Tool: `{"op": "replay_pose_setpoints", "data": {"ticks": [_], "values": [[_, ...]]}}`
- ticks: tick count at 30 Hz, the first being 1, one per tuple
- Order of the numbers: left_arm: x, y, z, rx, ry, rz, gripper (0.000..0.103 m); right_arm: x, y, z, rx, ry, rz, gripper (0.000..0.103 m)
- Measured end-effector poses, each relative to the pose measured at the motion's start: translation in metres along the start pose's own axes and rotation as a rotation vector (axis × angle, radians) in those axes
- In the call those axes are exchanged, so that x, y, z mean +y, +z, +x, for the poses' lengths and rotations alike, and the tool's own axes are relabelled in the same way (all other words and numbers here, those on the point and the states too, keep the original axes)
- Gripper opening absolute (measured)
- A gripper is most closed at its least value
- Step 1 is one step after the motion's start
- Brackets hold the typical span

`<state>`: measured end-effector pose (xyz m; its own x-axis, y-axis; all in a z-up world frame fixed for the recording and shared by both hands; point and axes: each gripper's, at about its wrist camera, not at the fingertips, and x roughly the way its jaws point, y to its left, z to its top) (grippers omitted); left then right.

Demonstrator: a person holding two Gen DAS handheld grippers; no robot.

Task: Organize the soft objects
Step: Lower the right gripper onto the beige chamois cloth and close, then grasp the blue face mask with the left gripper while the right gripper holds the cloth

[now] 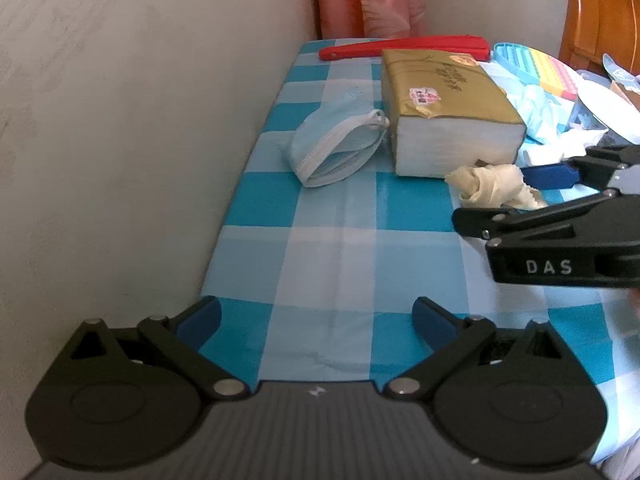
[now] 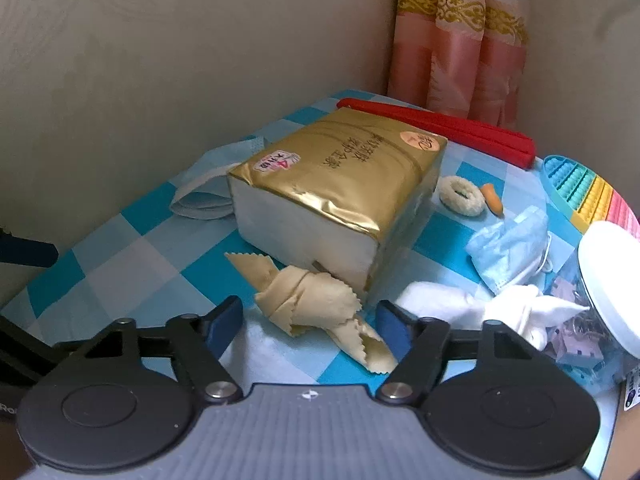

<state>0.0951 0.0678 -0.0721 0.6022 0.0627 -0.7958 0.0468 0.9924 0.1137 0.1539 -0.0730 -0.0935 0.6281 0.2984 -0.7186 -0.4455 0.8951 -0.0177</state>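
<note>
Many soft things still lie loose on the worktop (image 1: 332,248): a knotted yellow cloth (image 2: 316,304) touches the near end of the gold tissue pack (image 2: 340,196), with a blue mask (image 1: 336,144) by the wall-side edge, and a white cloth (image 2: 480,308), another mask (image 2: 512,252) and a fluffy hair ring (image 2: 460,196) on the pack's other side. The right gripper (image 2: 310,322) is wide open around the yellow cloth, not squeezing it. The left gripper (image 1: 316,320) hangs wide open and holds nothing, so I think the tidying has barely begun.
</note>
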Motion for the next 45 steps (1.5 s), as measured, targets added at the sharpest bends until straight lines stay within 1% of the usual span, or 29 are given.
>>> {"op": "replay_pose_setpoints", "data": {"ticks": [4,7,11,16,18,21,23,25,28,29,33,36,39,41,45], "values": [[-0.002,0.002,0.001,-0.006,-0.011,0.005,0.101,0.002,0.001,-0.002,-0.002,-0.013,0.003,0.045],[-0.002,0.003,0.000,-0.012,-0.018,0.001,0.101,-0.002,0.000,-0.006,0.010,-0.003,0.023,0.038],[-0.001,0.010,-0.007,-0.022,-0.029,-0.012,0.101,-0.010,-0.005,-0.012,0.029,0.004,0.044,0.037],[-0.009,0.022,-0.013,-0.045,0.002,0.029,0.098,-0.015,-0.015,-0.025,0.037,0.003,0.048,0.037],[-0.010,0.029,-0.016,-0.044,0.004,0.015,0.098,-0.017,-0.021,-0.031,0.036,0.006,0.047,0.037],[-0.005,0.041,-0.022,-0.052,-0.013,-0.015,0.098,-0.020,-0.029,-0.037,0.038,0.009,0.047,0.037],[-0.005,0.052,-0.029,-0.066,0.000,-0.025,0.098,-0.022,-0.033,-0.040,0.032,0.017,0.046,0.037],[-0.003,0.064,-0.033,-0.049,0.017,-0.064,0.098,-0.023,-0.035,-0.043,0.029,0.025,0.049,0.037],[0.006,0.084,-0.034,-0.026,-0.009,-0.178,0.098,-0.025,-0.039,-0.047,0.023,0.043,0.049,0.037],[0.009,0.089,-0.033,-0.021,-0.006,-0.210,0.098,-0.025,-0.041,-0.047,0.022,0.049,0.043,0.037],[0.012,0.114,-0.022,0.003,0.026,-0.325,0.097,-0.026,-0.048,-0.053,0.007,0.063,0.013,0.037],[0.010,0.130,-0.011,0.013,0.062,-0.388,0.097,-0.029,-0.052,-0.057,-0.001,0.077,0.001,0.037],[0.009,0.140,0.005,0.045,0.082,-0.455,0.091,-0.033,-0.054,-0.059,-0.009,0.089,0.001,0.037],[0.009,0.144,0.018,0.084,0.072,-0.505,0.085,-0.036,-0.056,-0.061,-0.015,0.099,0.009,0.037],[0.010,0.145,0.042,0.129,0.090,-0.594,0.084,-0.042,-0.058,-0.065,-0.034,0.118,0.019,0.037]]}}
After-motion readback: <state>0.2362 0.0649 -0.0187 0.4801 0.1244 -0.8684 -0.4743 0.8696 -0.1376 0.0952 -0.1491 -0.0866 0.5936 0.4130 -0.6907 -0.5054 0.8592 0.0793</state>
